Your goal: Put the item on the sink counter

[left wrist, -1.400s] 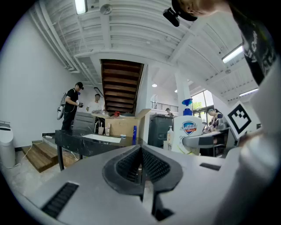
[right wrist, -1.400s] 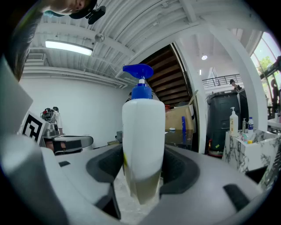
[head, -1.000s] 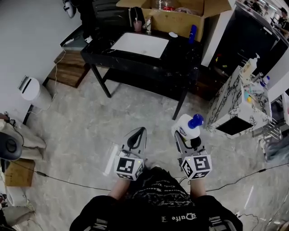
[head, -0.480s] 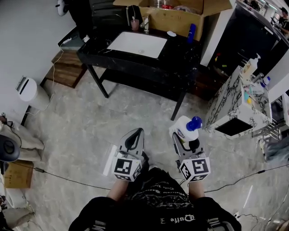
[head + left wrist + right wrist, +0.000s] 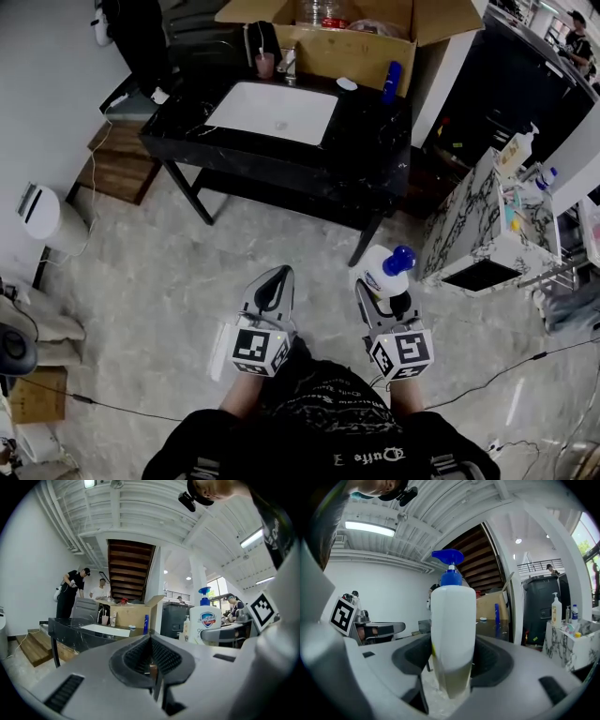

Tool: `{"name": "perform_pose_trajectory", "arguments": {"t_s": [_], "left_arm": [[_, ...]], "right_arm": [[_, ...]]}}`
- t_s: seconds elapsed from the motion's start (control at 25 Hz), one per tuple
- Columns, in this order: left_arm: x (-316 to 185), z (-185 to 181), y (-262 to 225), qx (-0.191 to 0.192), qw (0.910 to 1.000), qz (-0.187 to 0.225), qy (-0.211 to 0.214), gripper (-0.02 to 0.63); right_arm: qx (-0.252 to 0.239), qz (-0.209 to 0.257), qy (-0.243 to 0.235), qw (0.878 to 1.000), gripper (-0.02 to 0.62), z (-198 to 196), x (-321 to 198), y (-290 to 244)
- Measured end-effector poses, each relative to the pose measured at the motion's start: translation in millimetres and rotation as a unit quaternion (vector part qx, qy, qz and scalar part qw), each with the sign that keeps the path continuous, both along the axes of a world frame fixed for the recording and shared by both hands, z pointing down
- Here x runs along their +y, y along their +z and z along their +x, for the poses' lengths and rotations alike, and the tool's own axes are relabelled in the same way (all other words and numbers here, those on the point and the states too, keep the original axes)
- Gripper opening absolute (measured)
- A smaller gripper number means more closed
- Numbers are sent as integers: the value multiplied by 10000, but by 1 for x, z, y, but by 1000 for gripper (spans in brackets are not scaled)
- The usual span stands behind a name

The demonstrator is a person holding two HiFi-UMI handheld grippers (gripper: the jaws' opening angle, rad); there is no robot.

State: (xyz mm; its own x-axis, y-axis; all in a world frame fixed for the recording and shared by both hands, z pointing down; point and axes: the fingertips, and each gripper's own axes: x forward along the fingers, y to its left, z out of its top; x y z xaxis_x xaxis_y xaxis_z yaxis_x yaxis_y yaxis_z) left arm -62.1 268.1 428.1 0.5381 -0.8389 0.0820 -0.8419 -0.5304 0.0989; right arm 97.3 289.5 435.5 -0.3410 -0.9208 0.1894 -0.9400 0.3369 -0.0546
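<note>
head view | sink counter point(image 5: 373, 131) nearer | right tongs point(image 5: 377, 284) grip soap bottle point(image 5: 383, 266) | left tongs point(image 5: 278, 275) closed

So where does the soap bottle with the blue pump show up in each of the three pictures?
Head view: bottle low, right of centre, clamped in the right gripper.
Left gripper view: bottle right of centre, upright, label facing the camera.
Right gripper view: bottle dead centre, between the jaws.
Shared landmark: the cardboard box behind the sink, seen in all three.
</note>
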Motion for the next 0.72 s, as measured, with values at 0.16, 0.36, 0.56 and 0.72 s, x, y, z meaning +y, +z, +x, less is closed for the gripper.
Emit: {"name": "perform_pose_trajectory", "arguments": {"t_s": [0.16, 0.36, 0.56, 0.72], "left_arm": [[-42, -11, 0, 59, 9997, -88, 235, 8], [-91, -28, 1, 47, 9991, -76, 422, 8], [-120, -42, 6, 10, 9982, -99, 584, 8], [-136, -52, 11, 39, 9982, -136, 583, 8]], "right_arm": [[45, -21, 78, 10000, 258, -14, -41, -2], [52, -37, 173, 9998, 258, -37, -85, 1], [14, -42, 280, 9996, 258, -54, -114, 4], [-16, -80, 300, 9995, 258, -65, -128, 7]]}}
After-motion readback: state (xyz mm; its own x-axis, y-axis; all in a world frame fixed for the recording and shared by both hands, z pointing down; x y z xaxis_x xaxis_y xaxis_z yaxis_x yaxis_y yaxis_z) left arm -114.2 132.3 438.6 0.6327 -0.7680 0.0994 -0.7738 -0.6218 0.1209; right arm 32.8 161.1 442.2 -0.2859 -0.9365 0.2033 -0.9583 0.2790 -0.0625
